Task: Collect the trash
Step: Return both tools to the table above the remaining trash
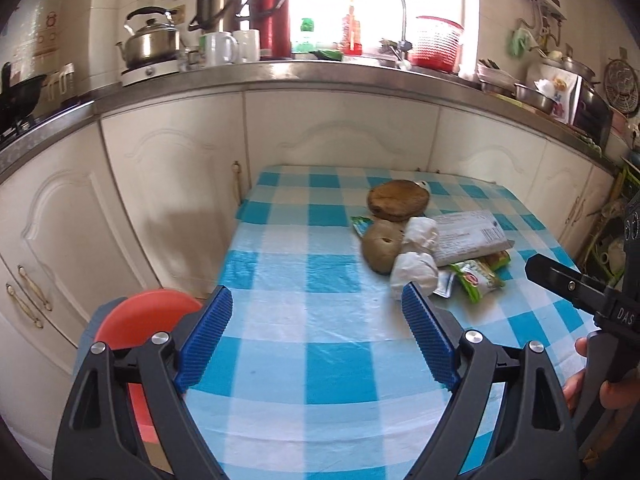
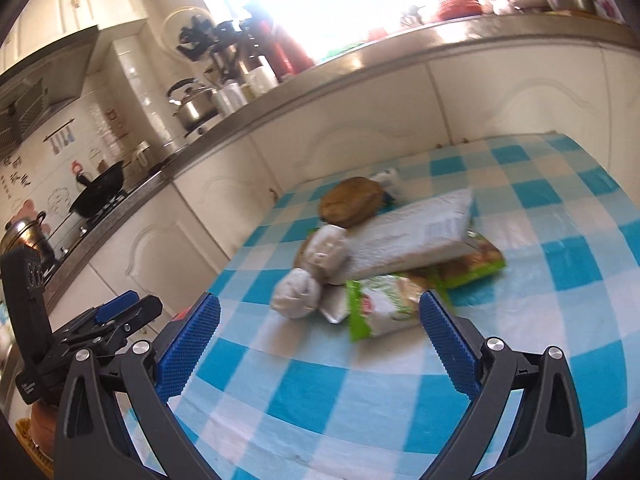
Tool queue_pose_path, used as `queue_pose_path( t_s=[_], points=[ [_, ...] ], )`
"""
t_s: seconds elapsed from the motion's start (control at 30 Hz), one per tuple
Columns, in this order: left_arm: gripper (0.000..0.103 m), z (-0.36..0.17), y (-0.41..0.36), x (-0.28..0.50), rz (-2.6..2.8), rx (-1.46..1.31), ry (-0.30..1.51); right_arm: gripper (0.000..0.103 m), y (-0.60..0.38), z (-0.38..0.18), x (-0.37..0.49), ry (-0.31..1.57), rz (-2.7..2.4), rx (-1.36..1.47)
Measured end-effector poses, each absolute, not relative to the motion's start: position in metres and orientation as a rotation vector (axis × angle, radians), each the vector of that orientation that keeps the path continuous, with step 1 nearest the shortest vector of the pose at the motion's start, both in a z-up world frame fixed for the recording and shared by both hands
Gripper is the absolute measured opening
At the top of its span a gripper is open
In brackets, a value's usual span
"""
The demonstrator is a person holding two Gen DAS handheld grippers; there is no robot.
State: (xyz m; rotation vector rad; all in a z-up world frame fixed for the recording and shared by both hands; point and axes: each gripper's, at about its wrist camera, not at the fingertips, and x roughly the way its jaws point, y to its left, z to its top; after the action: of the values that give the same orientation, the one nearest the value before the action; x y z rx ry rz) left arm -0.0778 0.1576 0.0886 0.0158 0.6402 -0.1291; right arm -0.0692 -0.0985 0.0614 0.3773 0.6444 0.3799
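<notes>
I held my left gripper (image 1: pixel 316 334) low over the near part of the table (image 1: pixel 304 364), its blue pads spread wide with nothing between them. My right gripper (image 2: pixel 320 344) was spread just as wide and held nothing either, hovering over the checked cloth a little short of the trash.

The trash lay in one loose heap toward the far right part of the table. A round brown piece (image 1: pixel 398 199) sat farthest back, near the far edge by the cabinets (image 1: pixel 168 184). In front of it a smaller tan lump (image 1: pixel 382 246) touched a crumpled white paper wad (image 1: pixel 414 256), pinched in the middle. A flat white packet (image 1: pixel 468 236) leaned across the heap, and green snack wrappers (image 1: pixel 478 276) lay partly under it, on the side nearest my right gripper. In the right wrist view one green wrapper (image 2: pixel 380 308) reached in between the tips of my pads.

A red round lid (image 1: pixel 148 320) showed beyond the table's left edge, lower down.
</notes>
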Motion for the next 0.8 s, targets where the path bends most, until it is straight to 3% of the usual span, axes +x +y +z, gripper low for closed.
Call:
queue_pose_path(
  t_s=[0.8],
  points=[
    [0.087,0.054,0.071,-0.019,-0.289,0.076,0.739,0.098,-0.163,0.035,-0.054,0.781,0.333,0.507]
  ],
)
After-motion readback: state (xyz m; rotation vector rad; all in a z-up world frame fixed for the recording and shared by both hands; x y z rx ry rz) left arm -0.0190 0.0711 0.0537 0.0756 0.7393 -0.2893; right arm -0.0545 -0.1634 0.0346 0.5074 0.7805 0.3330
